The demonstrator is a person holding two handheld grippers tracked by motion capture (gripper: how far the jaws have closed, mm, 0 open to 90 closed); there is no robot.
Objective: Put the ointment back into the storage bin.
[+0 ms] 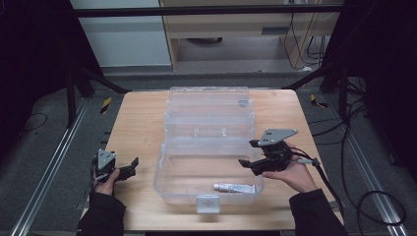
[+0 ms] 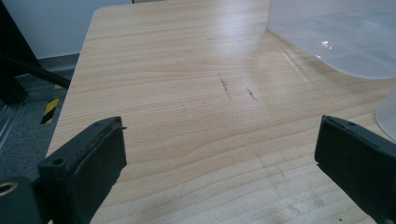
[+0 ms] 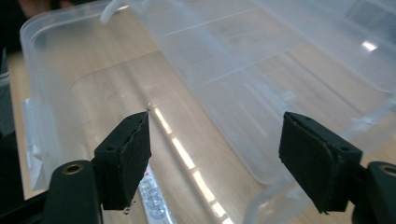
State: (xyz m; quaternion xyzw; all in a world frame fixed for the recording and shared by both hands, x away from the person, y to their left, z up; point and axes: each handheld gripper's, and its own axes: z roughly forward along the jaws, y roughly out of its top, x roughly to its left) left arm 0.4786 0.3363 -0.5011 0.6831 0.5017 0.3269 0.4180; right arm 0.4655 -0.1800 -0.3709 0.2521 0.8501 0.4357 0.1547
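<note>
Table [image 1: 142, 123] of pale wood carries a clear plastic box [image 1: 164, 167] at its centre, with the lid [image 1: 209, 105] thrown back on the far side. Inside the box, along the near wall and towards the right, a small tube [image 1: 235, 187] lies flat on the floor of the box.

Right gripper [image 1: 252, 153] hangs at the right rim of the box, above and slightly beyond the tube, jaws spread wide and holding nothing. In the right gripper view the tube [image 3: 154, 200] lies below the gripper's left pad and apart from it. Left gripper [image 1: 130, 166] rests near the left edge of the table, well apart from the box, jaws likewise wide open over bare wood with nothing between them.

Step in hand, as judged: the tube is placed in the box and the right gripper is clear of it. The next move probably calls for closing the lid: one gripper should reach the far edge of the lid and swing it forward over the box, while the other steadies the box. The latch tab [image 1: 207, 203] at the near wall must meet the lid.
</note>
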